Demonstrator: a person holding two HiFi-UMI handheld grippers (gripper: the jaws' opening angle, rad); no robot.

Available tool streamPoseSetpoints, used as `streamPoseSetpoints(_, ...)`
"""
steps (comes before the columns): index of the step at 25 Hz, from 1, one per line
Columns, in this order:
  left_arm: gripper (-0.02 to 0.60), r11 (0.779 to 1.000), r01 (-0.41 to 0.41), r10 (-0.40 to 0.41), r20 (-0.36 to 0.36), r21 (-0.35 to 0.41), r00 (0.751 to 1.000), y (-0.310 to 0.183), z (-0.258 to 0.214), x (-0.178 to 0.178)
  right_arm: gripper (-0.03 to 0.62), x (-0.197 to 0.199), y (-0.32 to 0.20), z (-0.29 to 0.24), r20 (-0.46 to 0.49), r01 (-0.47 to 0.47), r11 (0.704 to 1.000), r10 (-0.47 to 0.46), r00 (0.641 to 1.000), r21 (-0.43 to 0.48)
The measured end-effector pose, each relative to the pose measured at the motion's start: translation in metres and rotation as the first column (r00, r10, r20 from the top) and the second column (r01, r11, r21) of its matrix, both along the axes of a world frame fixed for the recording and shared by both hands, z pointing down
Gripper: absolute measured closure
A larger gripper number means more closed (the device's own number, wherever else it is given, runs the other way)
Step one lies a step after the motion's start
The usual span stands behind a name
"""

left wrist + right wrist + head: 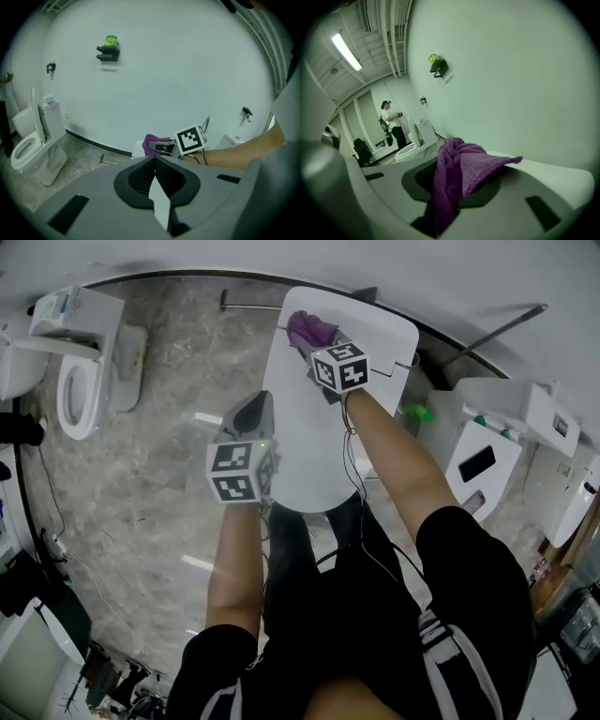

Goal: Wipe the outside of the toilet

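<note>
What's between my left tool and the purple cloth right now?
Only bare white toilet lid: the head view shows nothing on it between the left tool and the purple cloth gripped in the right tool.

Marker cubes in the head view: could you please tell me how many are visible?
2. One cube rides on the left gripper beside the toilet lid; the other on the right gripper, holding the purple cloth.
</note>
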State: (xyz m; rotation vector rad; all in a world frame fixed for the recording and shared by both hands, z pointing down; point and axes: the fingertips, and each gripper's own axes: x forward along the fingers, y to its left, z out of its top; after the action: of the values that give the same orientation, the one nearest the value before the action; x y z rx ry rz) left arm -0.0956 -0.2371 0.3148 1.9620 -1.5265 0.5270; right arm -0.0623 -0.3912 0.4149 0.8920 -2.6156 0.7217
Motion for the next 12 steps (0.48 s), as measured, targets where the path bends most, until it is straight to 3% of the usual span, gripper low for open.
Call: streamPoseSetpoints(12, 0.572, 0.998, 0.034, -0.033, 0.027, -0.043, 0.999, -0.028, 0.053, -0.022, 0.497, -0.041, -0.075, 0.105, -0.065, 0.013, 0.989, -0.023, 0.998, -0.15)
